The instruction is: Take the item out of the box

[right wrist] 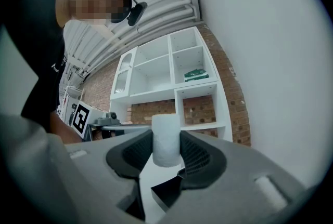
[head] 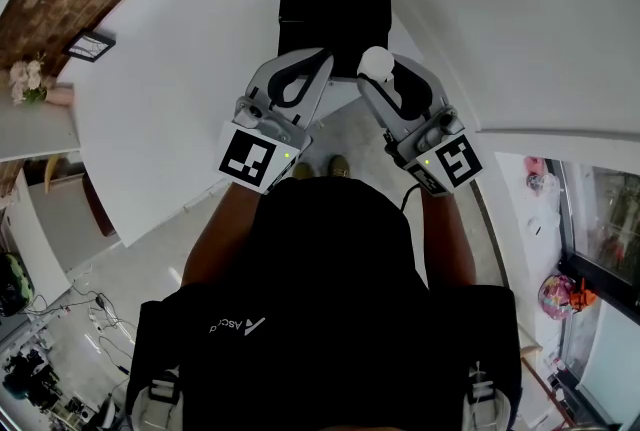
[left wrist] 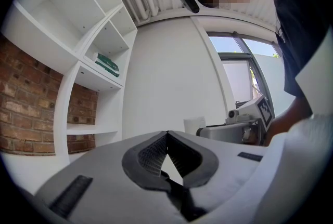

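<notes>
The right tool (right wrist: 166, 141) is clenched on a white cylinder (right wrist: 166, 132), which stands upright between the two ribbed dark pads (right wrist: 200, 151) with its top above the jaw tips. The left tool (left wrist: 166, 134) is closed with its tips meeting and nothing between them. From the head view the two tools are side by side in front of the person, angled in toward each other, and the cylinder's rounded white end shows at the near right edge of a black box (head: 333, 14) that lies just beyond the tips. Whether the cylinder is above the box or just in front of it cannot be told from there. Neither gripper view shows the box. The right gripper view shows instead the left tool's marker cube (right wrist: 80, 116) off to the left, a white shelf unit (right wrist: 177, 90) against a brick wall (right wrist: 237, 103), and a green item (right wrist: 196, 75) in one compartment. The left gripper view shows the right tool from the side, with the cylinder's white end beside it.
</notes>
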Available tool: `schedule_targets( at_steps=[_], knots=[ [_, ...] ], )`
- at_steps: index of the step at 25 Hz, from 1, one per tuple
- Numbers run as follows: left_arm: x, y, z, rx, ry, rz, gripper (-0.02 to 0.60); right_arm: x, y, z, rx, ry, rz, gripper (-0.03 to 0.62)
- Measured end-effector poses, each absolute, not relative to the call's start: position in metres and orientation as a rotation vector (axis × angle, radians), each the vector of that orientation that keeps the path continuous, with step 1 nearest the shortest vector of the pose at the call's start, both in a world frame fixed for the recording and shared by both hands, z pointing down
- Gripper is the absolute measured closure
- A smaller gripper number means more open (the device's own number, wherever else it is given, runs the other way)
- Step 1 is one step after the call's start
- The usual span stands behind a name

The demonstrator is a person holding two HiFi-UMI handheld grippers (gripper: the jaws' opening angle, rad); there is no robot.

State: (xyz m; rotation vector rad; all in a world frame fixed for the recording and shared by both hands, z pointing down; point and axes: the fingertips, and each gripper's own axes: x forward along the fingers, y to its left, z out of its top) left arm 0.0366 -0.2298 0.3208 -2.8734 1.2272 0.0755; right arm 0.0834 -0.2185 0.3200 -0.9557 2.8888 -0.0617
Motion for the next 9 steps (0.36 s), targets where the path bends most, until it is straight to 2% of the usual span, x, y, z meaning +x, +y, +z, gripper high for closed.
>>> schedule_targets(
  at_steps=[9],
  knots=[
    [0.0401, -0.2217, 0.3211, -2.863, 1.235, 0.077, 0.583, 0.0922, -0.2144, 0.3215, -0.964, 2.868, -0.027, 0.431]
  ],
)
